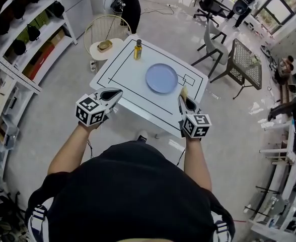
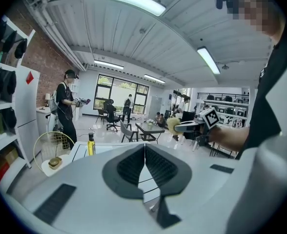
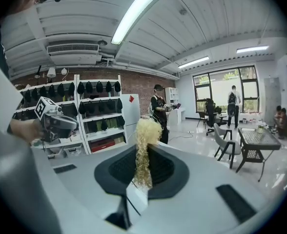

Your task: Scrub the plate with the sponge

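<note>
Head view showed the person's two grippers raised over the near edge of a white table (image 1: 123, 69) marked with black lines. The pale blue plate (image 1: 161, 77) lay flat on the table's right half, bare and untouched, with a yellow bottle (image 1: 137, 49) upright near the far edge, well apart from it. The right gripper (image 1: 182, 97) hovered just near and to the right of the plate, not touching it; in the right gripper view its jaws were clamped on a yellow fibrous sponge (image 3: 144, 147) that stuck up above the tips. The left gripper (image 1: 116, 92) hung off the table's near left corner, and the left gripper view showed its jaws (image 2: 144, 156) pressed together with nothing between them. Nothing lay between the sponge and the plate. Beyond the table's far left corner stood a small round side table (image 1: 96, 54) carrying a yellowish object (image 1: 105, 45), with a wire chair (image 1: 107, 24) behind it. Shelves (image 1: 17, 44) ran along the left, and a mesh chair (image 1: 246, 62) and a grey chair (image 1: 213, 42) stood to the right.
</note>
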